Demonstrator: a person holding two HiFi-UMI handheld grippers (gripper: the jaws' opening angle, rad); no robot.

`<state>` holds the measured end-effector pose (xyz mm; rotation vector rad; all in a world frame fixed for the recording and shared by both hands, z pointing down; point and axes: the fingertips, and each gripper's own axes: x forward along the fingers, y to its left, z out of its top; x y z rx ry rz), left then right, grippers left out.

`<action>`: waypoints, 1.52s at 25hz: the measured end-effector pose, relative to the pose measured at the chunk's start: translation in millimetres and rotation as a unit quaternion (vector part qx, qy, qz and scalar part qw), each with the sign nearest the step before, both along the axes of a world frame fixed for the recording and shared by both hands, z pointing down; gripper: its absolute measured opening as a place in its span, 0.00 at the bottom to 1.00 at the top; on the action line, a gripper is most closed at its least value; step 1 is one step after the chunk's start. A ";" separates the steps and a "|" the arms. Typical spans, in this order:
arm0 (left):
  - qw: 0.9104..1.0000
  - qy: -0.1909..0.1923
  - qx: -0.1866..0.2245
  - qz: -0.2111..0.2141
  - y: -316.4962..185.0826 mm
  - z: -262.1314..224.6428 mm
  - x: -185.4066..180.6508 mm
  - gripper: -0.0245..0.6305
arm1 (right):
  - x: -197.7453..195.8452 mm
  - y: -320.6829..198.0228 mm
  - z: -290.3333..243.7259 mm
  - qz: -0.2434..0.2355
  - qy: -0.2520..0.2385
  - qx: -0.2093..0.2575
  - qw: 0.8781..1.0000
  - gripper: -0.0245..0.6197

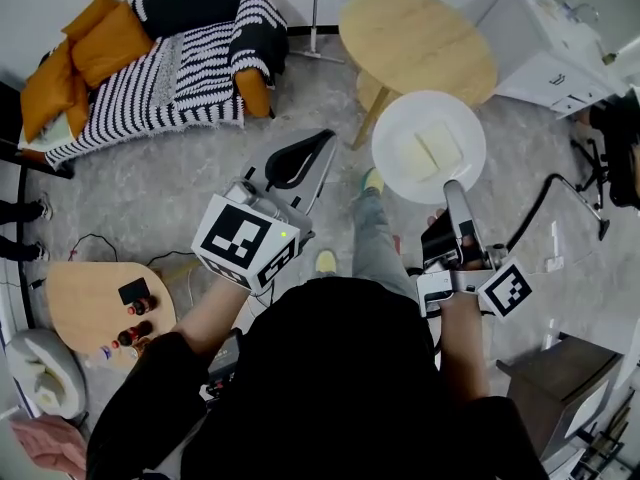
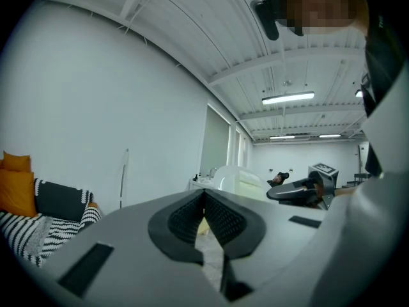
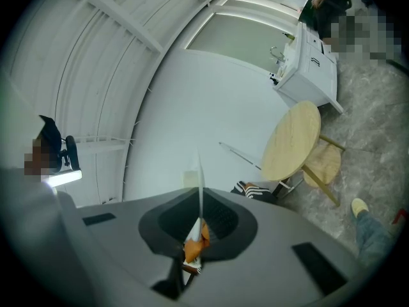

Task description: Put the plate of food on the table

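A white plate (image 1: pixel 428 146) carrying pale food slices (image 1: pixel 432 148) hangs over the floor, just in front of a round wooden table (image 1: pixel 415 40). My right gripper (image 1: pixel 452 192) is shut on the plate's near rim. In the right gripper view the plate (image 3: pixel 200 178) shows edge-on as a thin white line between the jaws of the right gripper (image 3: pixel 200 202), with the table (image 3: pixel 291 142) off to the right. My left gripper (image 1: pixel 322 140) is held out left of the plate, jaws shut with nothing in them. The left gripper (image 2: pixel 204 198) has its tips touching.
A striped sofa (image 1: pixel 170 68) with orange cushions stands at the back left. A low wooden side table (image 1: pixel 95 303) with small bottles is at the left. A white cabinet (image 1: pixel 545 43) stands right of the round table, a stool (image 1: pixel 372 90) beneath it. A cable (image 1: pixel 545 203) lies on the floor.
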<state>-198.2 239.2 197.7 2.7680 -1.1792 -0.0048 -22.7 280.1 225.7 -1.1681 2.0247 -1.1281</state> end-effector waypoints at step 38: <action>0.999 -0.024 -0.024 0.018 -146.4 25.6 59.1 0.05 | 50.7 -146.1 24.2 0.004 -0.020 -0.010 1.000 0.06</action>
